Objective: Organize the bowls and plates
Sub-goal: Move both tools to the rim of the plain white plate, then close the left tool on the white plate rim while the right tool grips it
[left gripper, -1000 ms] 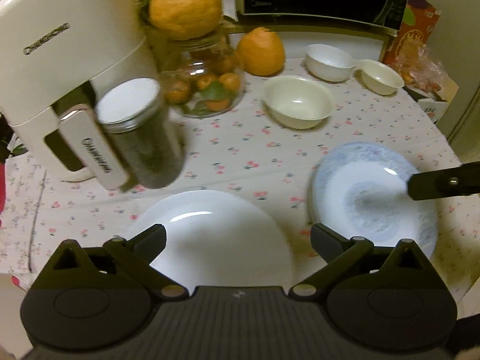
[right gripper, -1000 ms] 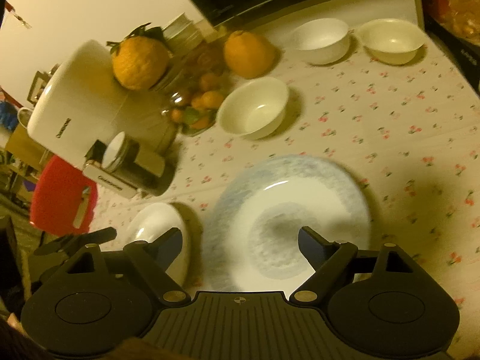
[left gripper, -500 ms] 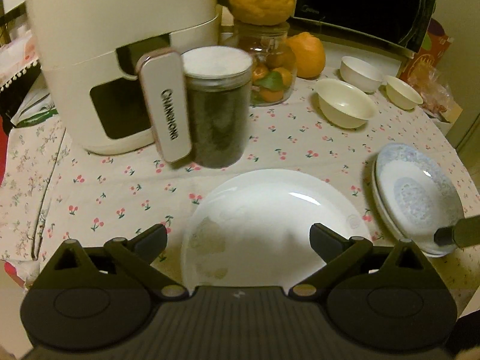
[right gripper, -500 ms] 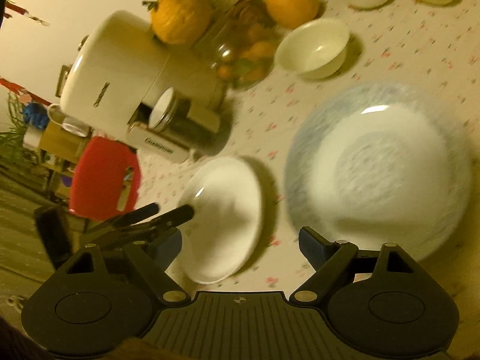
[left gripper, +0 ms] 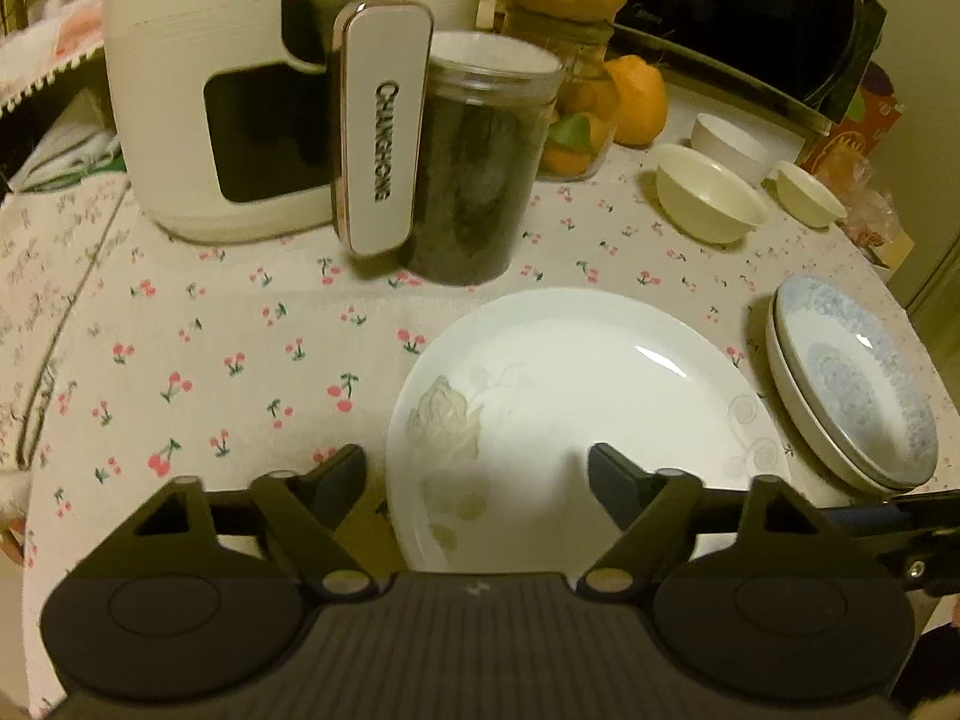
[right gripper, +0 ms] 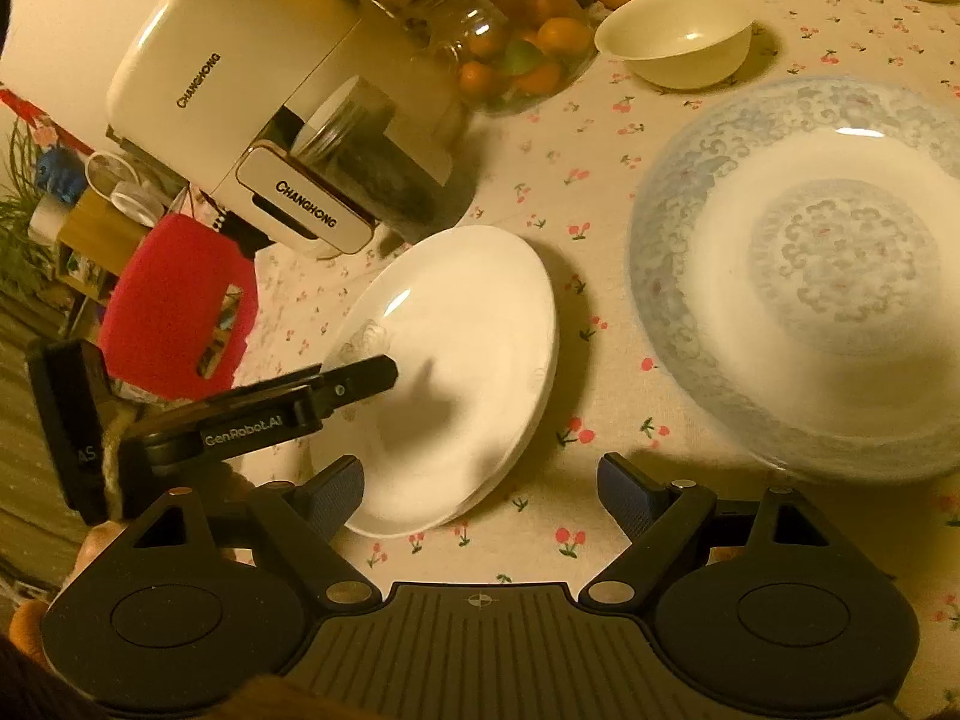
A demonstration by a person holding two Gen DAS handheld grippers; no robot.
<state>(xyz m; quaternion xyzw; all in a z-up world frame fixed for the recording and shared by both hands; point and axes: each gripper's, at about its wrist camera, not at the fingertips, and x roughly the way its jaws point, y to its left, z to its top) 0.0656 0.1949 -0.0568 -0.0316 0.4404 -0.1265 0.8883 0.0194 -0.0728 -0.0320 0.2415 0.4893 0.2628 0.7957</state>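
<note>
A white plate (left gripper: 576, 396) with a faint flower print lies on the cherry-print tablecloth (left gripper: 210, 348); it also shows in the right wrist view (right gripper: 456, 360). My left gripper (left gripper: 477, 474) is open, its fingers straddling the plate's near left edge; it appears from the side in the right wrist view (right gripper: 360, 378). A blue-patterned plate (left gripper: 864, 384) sits stacked on another plate at the right, also seen in the right wrist view (right gripper: 810, 264). My right gripper (right gripper: 480, 489) is open and empty, over the cloth between both plates. Three bowls (left gripper: 705, 201) stand behind.
A white air fryer (left gripper: 270, 90) and a dark jar (left gripper: 480, 168) stand behind the white plate. A glass jar of fruit (right gripper: 516, 54), large oranges (left gripper: 636, 99) and a microwave (left gripper: 750, 18) are at the back. A red object (right gripper: 174, 300) lies beyond the table's left edge.
My left gripper swung left and lowered toward the white plate's near edge. My right gripper moved left and back off the blue plate, so that it is over the cloth between the plates.
</note>
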